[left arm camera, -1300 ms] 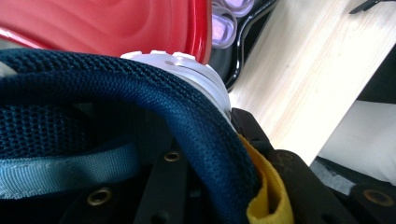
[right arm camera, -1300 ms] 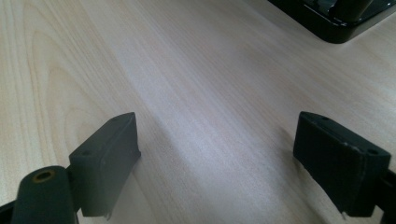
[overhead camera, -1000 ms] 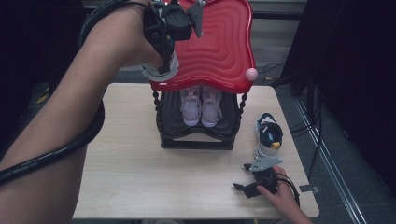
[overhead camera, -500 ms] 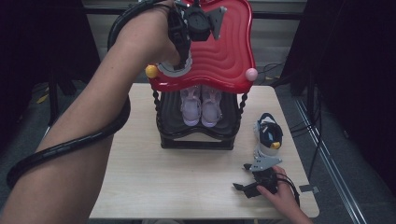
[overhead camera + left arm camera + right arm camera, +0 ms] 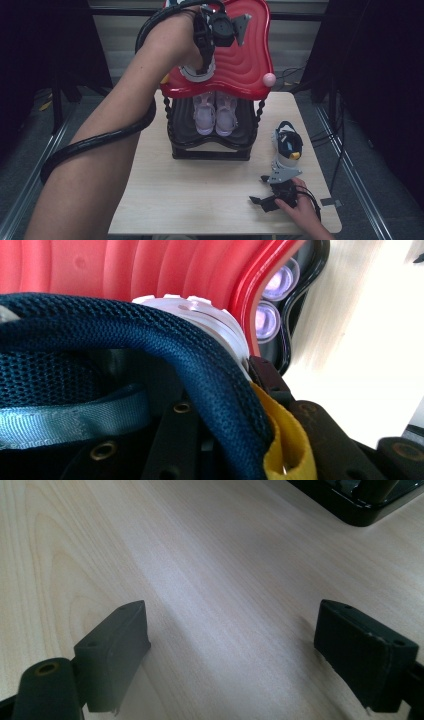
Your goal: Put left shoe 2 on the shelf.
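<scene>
**Gloss, mesh and matt wood**

The rack's red top shelf (image 5: 240, 65) looks like glossy moulded plastic, ribbed in waves, with a smooth shiny rim. Clamped in the left tongs (image 5: 202, 60) is a shoe (image 5: 150, 390) of dark blue open-weave mesh cloth, with a woven light blue ribbon strap, a yellow fabric loop, brass-coloured metal eyelets and a white rubbery sole. Below the shelf, the black lower tray (image 5: 210, 147) is glossy plastic. Under the right tongs (image 5: 240, 650) the table (image 5: 200, 555) is pale wood-grain laminate, smooth and matt; the pads (image 5: 112, 650) are dull black rubbery plastic.
</scene>
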`<state>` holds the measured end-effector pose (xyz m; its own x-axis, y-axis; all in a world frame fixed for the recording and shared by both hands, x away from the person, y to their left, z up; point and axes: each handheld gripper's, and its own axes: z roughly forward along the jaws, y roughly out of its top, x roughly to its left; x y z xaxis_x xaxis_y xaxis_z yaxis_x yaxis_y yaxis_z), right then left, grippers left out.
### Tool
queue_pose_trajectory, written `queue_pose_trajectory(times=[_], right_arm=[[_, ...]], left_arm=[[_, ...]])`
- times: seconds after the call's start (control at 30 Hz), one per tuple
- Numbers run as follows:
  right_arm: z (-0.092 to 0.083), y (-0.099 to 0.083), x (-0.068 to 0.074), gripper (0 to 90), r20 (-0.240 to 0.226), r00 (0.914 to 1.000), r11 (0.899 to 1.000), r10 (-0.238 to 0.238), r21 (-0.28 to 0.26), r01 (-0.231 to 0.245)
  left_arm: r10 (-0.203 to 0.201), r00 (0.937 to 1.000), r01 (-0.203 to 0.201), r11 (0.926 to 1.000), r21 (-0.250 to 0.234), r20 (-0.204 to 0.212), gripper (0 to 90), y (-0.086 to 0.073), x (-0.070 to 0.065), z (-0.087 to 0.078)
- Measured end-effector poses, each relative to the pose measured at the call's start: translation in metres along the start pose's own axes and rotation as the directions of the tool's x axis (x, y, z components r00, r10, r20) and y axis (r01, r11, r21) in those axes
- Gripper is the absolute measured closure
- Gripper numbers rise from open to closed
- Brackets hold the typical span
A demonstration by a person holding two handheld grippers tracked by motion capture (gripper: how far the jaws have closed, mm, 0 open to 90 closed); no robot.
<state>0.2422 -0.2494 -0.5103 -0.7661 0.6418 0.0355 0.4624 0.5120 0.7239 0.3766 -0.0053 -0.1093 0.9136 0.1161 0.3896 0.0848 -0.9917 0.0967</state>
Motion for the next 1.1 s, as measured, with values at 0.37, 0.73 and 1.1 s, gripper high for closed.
queue_pose_trajectory(times=[0.37, 0.73, 1.1], right_arm=[[0.000, 0.000, 0.000, 13.7, 0.000, 1.0000, 1.000, 0.000, 0.000, 0.000], [0.000, 0.000, 0.000, 13.8, 0.000, 1.0000, 1.000, 0.000, 0.000, 0.000], [0.000, 0.000, 0.000, 13.8, 0.000, 1.0000, 1.000, 0.000, 0.000, 0.000]], left_arm=[[0.040, 0.9991, -0.040, 0.9992, -0.004, 0.013, 73.3, 0.005, 0.008, 0.014], [0.079, 0.9968, -0.079, 0.9968, 0.004, 0.014, 71.6, 0.005, 0.013, 0.021], [0.103, 0.9946, -0.103, 0.9947, 0.001, 0.008, 69.1, 0.002, 0.018, 0.021]])
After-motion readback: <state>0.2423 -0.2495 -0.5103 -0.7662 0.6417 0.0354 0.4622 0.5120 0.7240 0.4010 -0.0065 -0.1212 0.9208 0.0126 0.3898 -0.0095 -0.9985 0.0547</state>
